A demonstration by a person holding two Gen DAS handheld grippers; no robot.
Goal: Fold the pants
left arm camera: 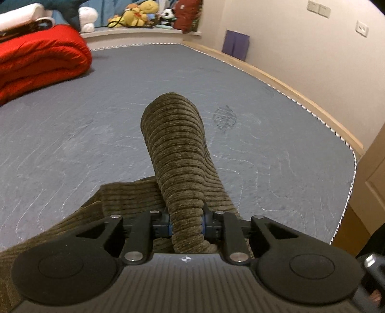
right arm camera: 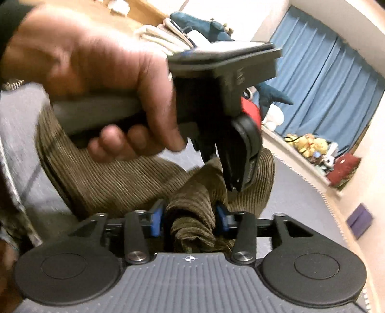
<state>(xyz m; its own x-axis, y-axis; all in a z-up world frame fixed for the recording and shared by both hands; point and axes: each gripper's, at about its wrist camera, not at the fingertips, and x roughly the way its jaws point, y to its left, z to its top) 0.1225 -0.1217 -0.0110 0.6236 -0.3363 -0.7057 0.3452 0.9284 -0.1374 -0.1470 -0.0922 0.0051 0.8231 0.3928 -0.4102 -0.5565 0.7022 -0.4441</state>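
The olive-brown corduroy pants lie on a grey mattress. My left gripper is shut on a bunched fold of the pants, which rises in a hump ahead of the fingers. In the right wrist view my right gripper is shut on another bunch of the same pants. The left gripper, held by a hand, sits just ahead of and above the right one, its fingers pointing down into the cloth.
A folded red blanket lies at the mattress's far left. Plush toys sit on a ledge beyond. A wooden bed frame and wall run along the right. Blue curtains hang behind.
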